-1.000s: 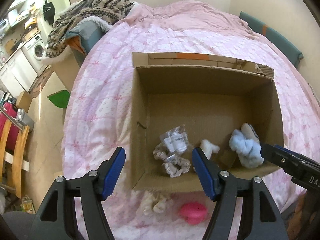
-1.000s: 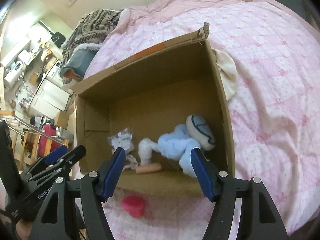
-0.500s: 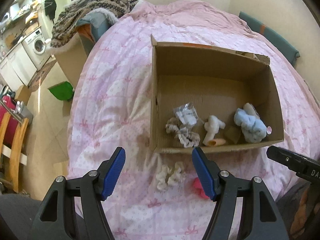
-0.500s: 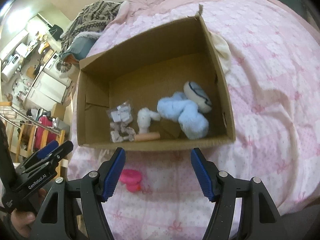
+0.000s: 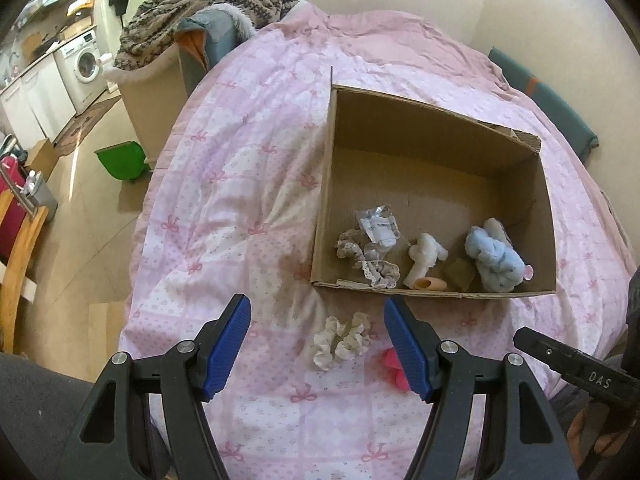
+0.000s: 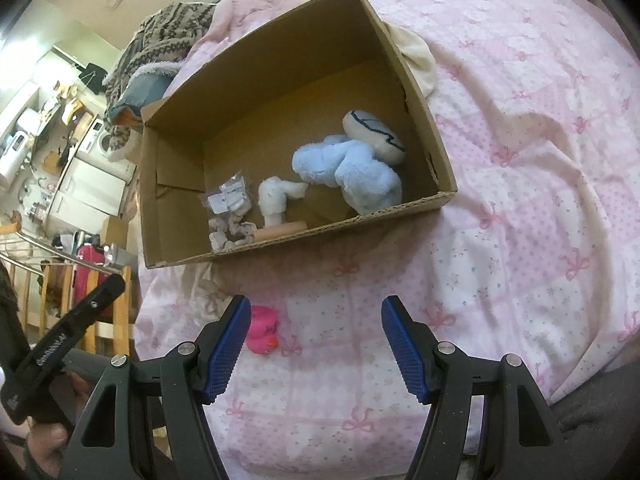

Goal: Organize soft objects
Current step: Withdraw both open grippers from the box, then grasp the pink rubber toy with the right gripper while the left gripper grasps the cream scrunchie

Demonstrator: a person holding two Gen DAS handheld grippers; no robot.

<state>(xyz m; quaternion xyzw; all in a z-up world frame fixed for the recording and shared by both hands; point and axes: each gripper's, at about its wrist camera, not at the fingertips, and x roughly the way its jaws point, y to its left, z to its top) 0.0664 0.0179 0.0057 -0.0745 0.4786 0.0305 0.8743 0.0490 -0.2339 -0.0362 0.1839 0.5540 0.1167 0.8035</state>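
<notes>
An open cardboard box (image 5: 404, 120) (image 6: 412, 76) sits on the pink bed. Inside lie a light blue plush (image 5: 496, 260) (image 6: 352, 168), a white plush (image 5: 424, 254) (image 6: 276, 196), lace scrunchies (image 5: 368, 260) and a plastic packet (image 5: 378, 226). On the quilt in front of the box lie a cream scrunchie (image 5: 342, 338) and a pink rubber duck (image 5: 392, 366) (image 6: 262, 328). My left gripper (image 5: 316, 344) is open and empty above the cream scrunchie. My right gripper (image 6: 316, 346) is open and empty, with the duck beside its left finger.
The pink quilt (image 5: 240, 184) covers the bed. A cream cloth (image 6: 418, 60) lies behind the box's right wall. A patterned blanket pile (image 5: 208, 4) sits at the bed's far left corner. The floor, a green bin (image 5: 122, 158) and a wooden chair (image 5: 16, 248) lie left.
Both grippers have pulled back and up from the box. The box looks smaller and farther; the cream scrunchie and pink duck now show in full in front of it.
</notes>
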